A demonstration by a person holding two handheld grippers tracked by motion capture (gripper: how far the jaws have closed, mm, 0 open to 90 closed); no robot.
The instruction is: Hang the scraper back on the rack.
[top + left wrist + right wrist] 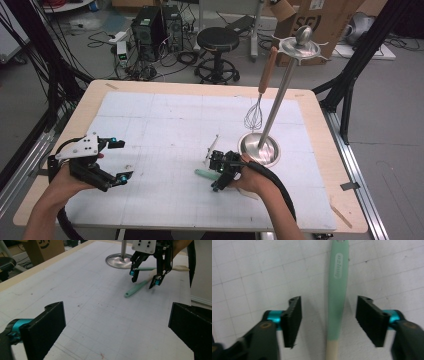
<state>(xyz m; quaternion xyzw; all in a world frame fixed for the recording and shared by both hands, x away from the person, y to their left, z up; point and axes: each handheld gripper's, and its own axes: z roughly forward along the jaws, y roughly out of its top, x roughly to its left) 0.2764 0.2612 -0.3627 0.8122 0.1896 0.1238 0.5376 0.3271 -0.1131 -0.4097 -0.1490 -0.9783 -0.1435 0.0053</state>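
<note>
I see a mint-green spatula handle [337, 287] turning cream at its lower end, lying on my white mat [165, 130] ruled with a faint grey grid. My right gripper [329, 320] has black pads on teal fittings. The stand [259, 148] is shiny silver.

The green handle of the spatula [337, 290] has a small raised word on it, but the letters are too blurry to read. The big brown cardboard box [320, 22] on the floor has dark letters that look like "SG". The rest of that word is hidden behind the metal stand [280, 95].
</note>
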